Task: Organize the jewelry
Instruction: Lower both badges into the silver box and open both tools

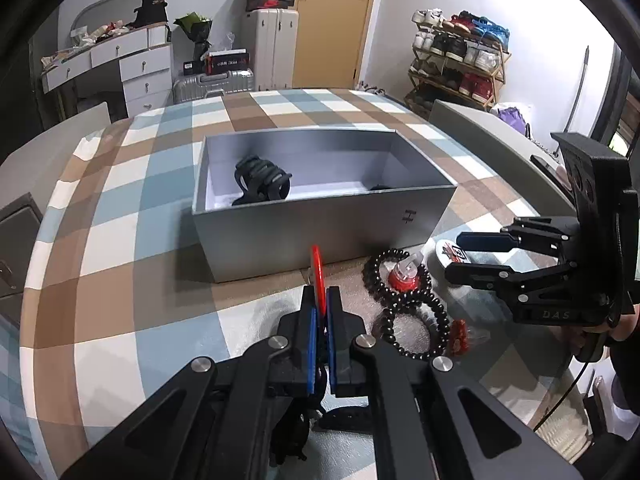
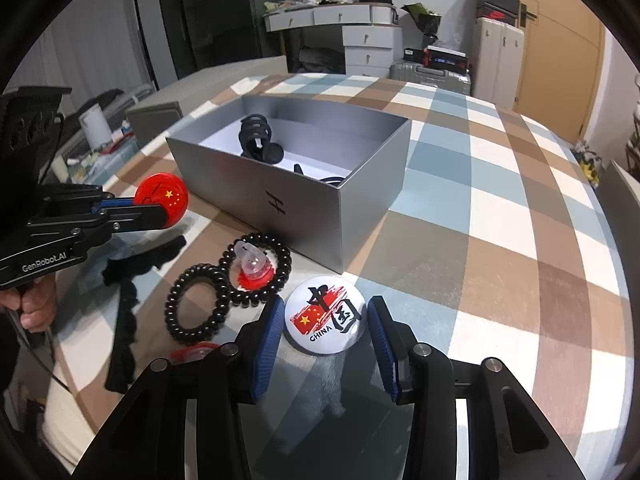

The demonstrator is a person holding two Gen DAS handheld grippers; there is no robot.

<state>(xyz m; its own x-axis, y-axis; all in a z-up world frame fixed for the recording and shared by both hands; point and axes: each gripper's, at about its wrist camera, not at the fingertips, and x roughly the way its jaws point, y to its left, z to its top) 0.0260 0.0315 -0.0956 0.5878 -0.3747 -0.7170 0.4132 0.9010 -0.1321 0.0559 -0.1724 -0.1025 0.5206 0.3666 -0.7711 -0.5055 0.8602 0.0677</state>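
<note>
My left gripper (image 1: 320, 300) is shut on a red round badge (image 1: 317, 276) and holds it edge-on above the table, just before the grey open box (image 1: 316, 236). It also shows in the right wrist view (image 2: 162, 196). My right gripper (image 2: 326, 316) is open, its fingers on either side of a white "CHINA" badge (image 2: 326, 318) lying on the table, not touching it. Two black spiral hair ties (image 2: 196, 304) lie left of it, one ringing a small red and clear item (image 2: 254, 266). A black hair claw (image 2: 258, 138) lies in the box.
A checked cloth (image 2: 500, 208) covers the table. A black frilly band (image 2: 128, 280) and another red badge (image 2: 192, 354) lie left of my right gripper. Chairs, suitcases, a dresser and a shoe rack (image 1: 460, 60) stand around the table.
</note>
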